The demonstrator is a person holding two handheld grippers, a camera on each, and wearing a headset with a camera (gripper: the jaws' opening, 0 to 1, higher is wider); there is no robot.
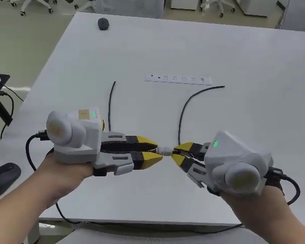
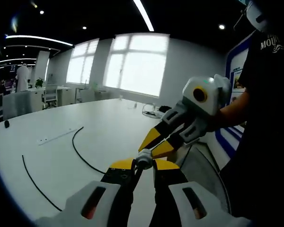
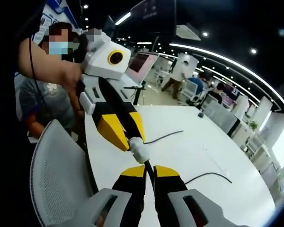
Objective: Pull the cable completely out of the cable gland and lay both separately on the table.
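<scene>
Holding the small white cable gland (image 1: 165,151) between their tips, the left tongs (image 1: 158,152) are closed on it, above the near edge of the table (image 1: 244,51). The gland looks like a light, hard plastic piece with a smooth round body. It could probably turn or slip in the grip, so a hold across its thicker middle seems safer than one at its end.

Just to the right of the gland, almost tip against tip, the right tongs (image 1: 178,153) are closed on the black cable (image 1: 181,119) directly where it leaves the gland. How deep the cable sits inside the gland cannot be seen. From the right tongs the cable runs away in a free curve, and its far end lies on the table well beyond them.

The cable appears thin, light and flexible, with a rubber-like skin that should give good friction. Because it is soft, a hold far from the gland would only let it bend. The place close beside the gland seems the right one, with a straight pull along the cable's own line.
</scene>
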